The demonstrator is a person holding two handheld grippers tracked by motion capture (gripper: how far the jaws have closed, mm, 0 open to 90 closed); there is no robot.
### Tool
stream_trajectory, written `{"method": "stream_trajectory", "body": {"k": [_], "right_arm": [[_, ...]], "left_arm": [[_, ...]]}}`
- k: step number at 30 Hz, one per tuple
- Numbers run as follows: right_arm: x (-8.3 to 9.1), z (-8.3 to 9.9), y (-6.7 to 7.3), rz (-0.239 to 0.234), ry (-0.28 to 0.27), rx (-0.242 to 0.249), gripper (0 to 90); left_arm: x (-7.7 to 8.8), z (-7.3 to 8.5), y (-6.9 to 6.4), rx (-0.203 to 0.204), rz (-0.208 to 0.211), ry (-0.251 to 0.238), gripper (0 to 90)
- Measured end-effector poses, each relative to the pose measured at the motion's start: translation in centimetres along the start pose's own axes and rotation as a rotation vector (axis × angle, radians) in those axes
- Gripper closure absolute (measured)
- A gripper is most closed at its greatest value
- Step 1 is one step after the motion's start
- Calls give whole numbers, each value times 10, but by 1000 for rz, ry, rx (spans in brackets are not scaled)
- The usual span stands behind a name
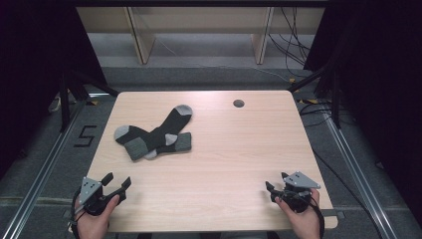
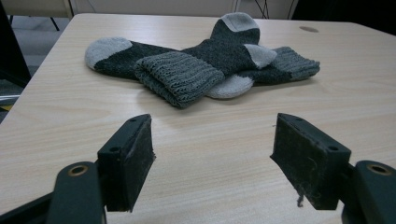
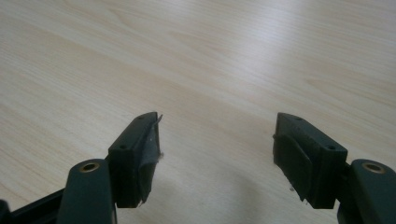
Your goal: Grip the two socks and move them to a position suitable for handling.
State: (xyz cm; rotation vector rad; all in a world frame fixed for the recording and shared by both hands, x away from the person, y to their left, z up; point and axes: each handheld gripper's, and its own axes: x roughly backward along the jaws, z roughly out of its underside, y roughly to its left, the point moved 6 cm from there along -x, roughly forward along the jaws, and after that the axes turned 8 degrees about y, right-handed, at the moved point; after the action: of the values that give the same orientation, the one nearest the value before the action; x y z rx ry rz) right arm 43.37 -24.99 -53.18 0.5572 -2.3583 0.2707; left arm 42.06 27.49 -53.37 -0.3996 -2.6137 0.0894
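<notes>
Two dark grey socks [image 1: 155,134] with light grey toes, heels and cuffs lie crossed over each other on the left half of the wooden table [image 1: 234,149]. In the left gripper view the socks [image 2: 205,63] lie ahead of the jaws, one ribbed cuff folded on top. My left gripper [image 1: 117,181] sits at the front left corner, open and holding nothing, a short way in front of the socks. At the front right, my right gripper [image 1: 276,181] is open over bare wood [image 3: 215,93], with nothing between its jaws.
A round cable hole [image 1: 239,103] sits near the table's far edge. Black frame posts [image 1: 64,99] stand at the left and right of the table. Cables [image 1: 293,45] trail on the floor behind.
</notes>
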Motion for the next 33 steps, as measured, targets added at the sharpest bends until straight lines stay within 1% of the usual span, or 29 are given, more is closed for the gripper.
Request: {"method": "stream_trajectory", "body": {"k": [1, 2, 3, 4, 5, 6, 8, 9, 10, 11, 12, 15, 16, 17, 18, 20, 21, 22, 23, 24, 27, 28, 29, 30, 31, 32, 33], "right_arm": [[0, 0, 1, -15, -3, -14, 324], [0, 1, 0, 3, -5, -1, 325], [0, 2, 4, -7, 3, -32, 324], [0, 2, 4, -7, 3, -32, 324], [0, 1, 0, 6, -13, 3, 323], [-1, 3, 0, 1, 10, -5, 317], [-2, 2, 0, 3, -6, 5, 318], [-2, 2, 3, -2, 2, -2, 315], [-1, 2, 4, 3, 7, 2, 315], [-1, 2, 4, 3, 7, 2, 315], [1, 1, 7, 8, 3, 13, 315], [0, 1, 10, 16, 1, 30, 316], [-1, 1, 11, 9, -5, 30, 316], [-1, 1, 11, 9, -5, 30, 316], [-2, 1, 9, 12, 4, 16, 316], [-3, 2, 7, 9, 4, 9, 316], [-2, 3, 7, 5, 13, -5, 315], [-3, 3, 5, 17, -1, 9, 316], [-2, 4, 6, 9, 15, -15, 316], [-3, 4, 5, 3, 10, -6, 316], [-2, 4, 5, 2, 14, -8, 315], [-3, 4, 6, 2, 9, -9, 314], [-3, 4, 6, 2, 9, -9, 314], [-3, 2, 6, 14, -2, 9, 314], [-2, 3, 7, 15, 10, 6, 313], [-3, 2, 8, 9, 15, 1, 312], [-3, 1, 8, 19, 9, 10, 311]], "left_arm": [[0, 0, 0, 14, 4, 1, 281], [0, 0, -1, 20, 7, -1, 281], [0, 0, -1, 19, 7, 1, 281], [0, 0, -1, 19, 7, 1, 281], [0, 0, -1, 20, 8, 3, 281], [0, 0, -2, 15, 9, 3, 281], [0, 0, -2, 3, 14, -4, 281], [0, 0, -2, 3, 14, -4, 281], [0, 0, -2, 3, 15, -9, 281], [0, 0, -2, 5, 15, -12, 281], [1, 0, -2, 7, 15, -7, 282], [0, 0, -2, 5, 20, -14, 284], [0, 0, -2, 5, 20, -14, 286], [1, 1, -2, 1, 14, -4, 286], [1, 1, -3, 0, 12, -2, 287], [0, 1, -3, 1, 10, -4, 287], [-1, 0, -3, 0, 16, -12, 286], [-1, -1, -3, -3, 17, -10, 286], [-2, -1, -4, -5, 21, -10, 286], [-2, -1, -4, -5, 21, -10, 287], [2, -8, -1, -4, 11, -22, 294], [1, -10, 1, -9, 14, -31, 295], [1, -10, 1, -9, 14, -31, 297], [-1, -17, 3, -12, 18, -24, 298], [-1, -17, 3, -12, 18, -24, 297], [-7, -22, 4, -37, 24, -3, 297], [-11, -24, 6, -49, 17, 13, 297]]}}
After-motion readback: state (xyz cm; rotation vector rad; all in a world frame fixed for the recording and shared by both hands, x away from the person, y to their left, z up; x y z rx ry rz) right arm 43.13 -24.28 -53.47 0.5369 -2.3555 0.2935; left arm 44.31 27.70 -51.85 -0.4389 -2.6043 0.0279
